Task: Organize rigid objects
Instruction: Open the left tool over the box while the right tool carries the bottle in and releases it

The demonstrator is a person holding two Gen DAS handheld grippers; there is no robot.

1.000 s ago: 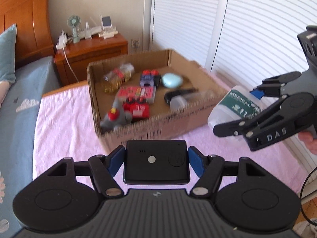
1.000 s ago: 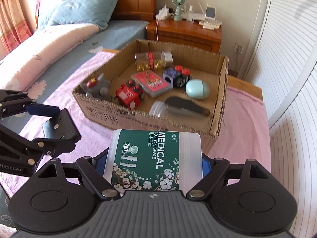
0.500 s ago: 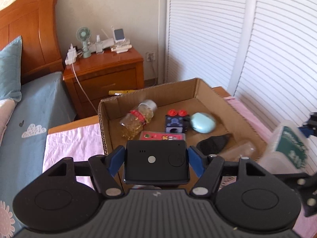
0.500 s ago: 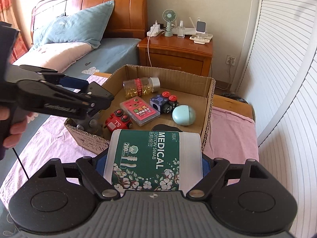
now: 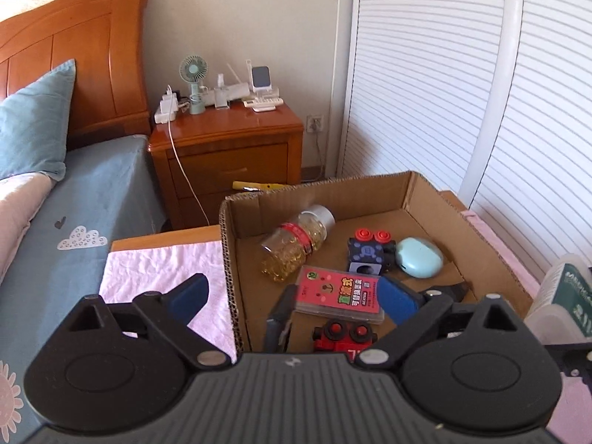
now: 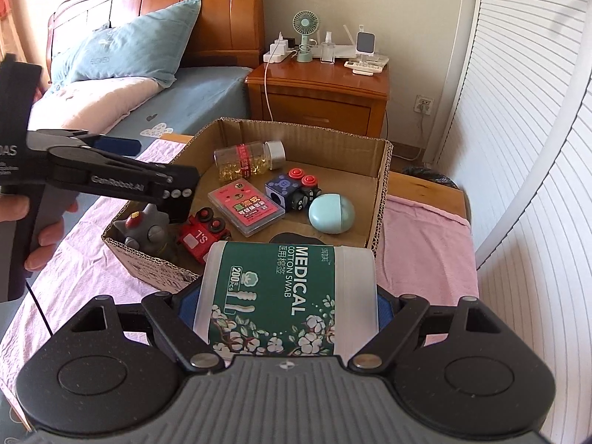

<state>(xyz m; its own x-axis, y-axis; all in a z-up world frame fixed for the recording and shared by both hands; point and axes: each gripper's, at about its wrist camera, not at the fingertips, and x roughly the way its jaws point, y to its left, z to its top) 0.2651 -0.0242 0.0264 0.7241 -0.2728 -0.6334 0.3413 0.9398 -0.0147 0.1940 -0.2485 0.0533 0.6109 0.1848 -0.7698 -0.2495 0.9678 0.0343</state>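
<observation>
cotton swab tub (image 6: pixel 288 296) clamped in right gripper (image 6: pixel 288 307) near cardboard box (image 6: pixel 383 185) front edge, left gripper (image 5: pixel 292 296) jaws spread above box

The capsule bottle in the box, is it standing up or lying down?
Lying down. The capsule bottle rests on its side on the cardboard box floor, silver cap pointing sideways toward the far wall.

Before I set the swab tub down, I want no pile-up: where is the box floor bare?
Bare cardboard lies along the far wall of the box, behind the pill bottle and blue cube. The near left, around the red toy and card case, is crowded.
</observation>
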